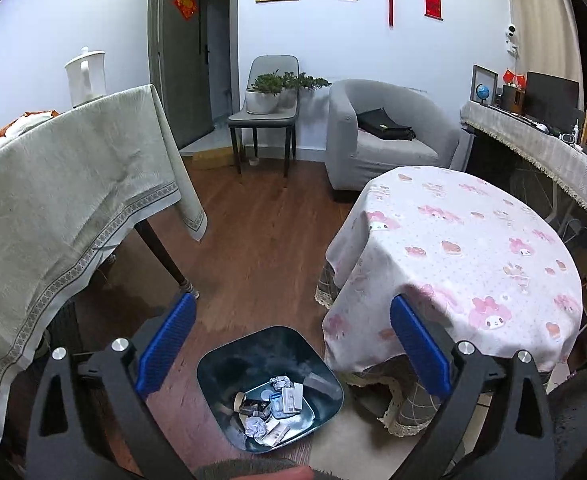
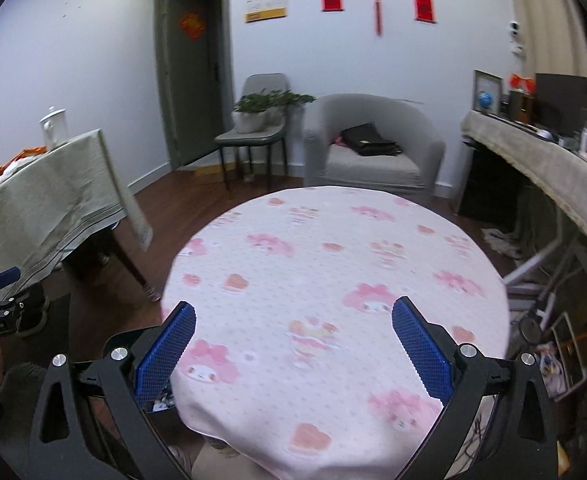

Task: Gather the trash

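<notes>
Wooden floor [image 1: 253,240] fills the middle of your left view, and the bin [image 1: 271,388] with its trash [image 1: 271,412] sits at bottom centre beside the pink-clothed table [image 1: 473,248]. Your left gripper [image 1: 291,334] and right gripper [image 2: 293,340] both hang released, grasping nothing. Reach carelessly and you could tip the bin or snag the cloth.

Our left view looks down on the floor bin [image 1: 269,388]; our right view hovers over the round desk [image 2: 333,280], which both views share.

Home living room: armchair [image 1: 377,136], tablecloths.
</notes>
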`<state>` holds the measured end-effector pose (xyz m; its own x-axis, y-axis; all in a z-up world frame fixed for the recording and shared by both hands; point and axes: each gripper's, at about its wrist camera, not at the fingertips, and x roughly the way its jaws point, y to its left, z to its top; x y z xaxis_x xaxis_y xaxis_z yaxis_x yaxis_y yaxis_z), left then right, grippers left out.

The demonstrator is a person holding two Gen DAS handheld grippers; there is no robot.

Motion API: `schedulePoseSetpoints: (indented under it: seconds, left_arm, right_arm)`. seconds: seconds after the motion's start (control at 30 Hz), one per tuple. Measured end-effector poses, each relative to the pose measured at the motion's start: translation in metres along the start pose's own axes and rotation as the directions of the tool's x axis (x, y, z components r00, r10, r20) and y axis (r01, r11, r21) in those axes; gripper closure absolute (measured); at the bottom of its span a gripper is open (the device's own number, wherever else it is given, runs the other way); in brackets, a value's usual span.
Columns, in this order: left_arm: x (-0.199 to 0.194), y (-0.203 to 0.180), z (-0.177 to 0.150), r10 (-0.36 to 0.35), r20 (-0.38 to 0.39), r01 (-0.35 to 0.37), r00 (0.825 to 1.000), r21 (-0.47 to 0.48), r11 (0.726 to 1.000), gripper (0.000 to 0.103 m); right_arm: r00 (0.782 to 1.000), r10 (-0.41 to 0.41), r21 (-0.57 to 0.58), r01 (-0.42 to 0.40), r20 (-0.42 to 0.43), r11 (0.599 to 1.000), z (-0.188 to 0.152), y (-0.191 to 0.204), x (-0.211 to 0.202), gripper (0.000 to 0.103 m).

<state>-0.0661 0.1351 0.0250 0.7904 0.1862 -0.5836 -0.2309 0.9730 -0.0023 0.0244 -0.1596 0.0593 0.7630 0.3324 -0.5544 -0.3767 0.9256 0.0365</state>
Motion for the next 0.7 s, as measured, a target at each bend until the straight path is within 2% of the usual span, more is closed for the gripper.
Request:
schedulePoseSetpoints:
  seconds: [0.17, 0.47, 0.7]
  left_arm:
    - [0.009, -0.001, -0.006, -0.003, 0.002, 0.003, 1.0, -0.023, 1.0, 0.004]
    - [0.023, -0.011, -0.016, 0.025, -0.025, -0.025, 0.999, -0.005, 1.0, 0.004]
    - [0.028, -0.019, -0.022, 0.038, -0.051, -0.037, 0.998, 0.024, 0.999, 0.004]
  right_arm:
    - [0.999, -0.029, -0.004, 0.029, 0.024, 1.0, -0.019, -0.005, -0.006, 0.004]
    - [1.0, -0.01, -0.008, 0.01, -0.016, 1.0, -0.03, -0.013, 0.009, 0.004]
    - [0.994, 0.097, -0.055, -0.099, -0.04, 0.994, -0.035, 0.0, 0.013, 0.004]
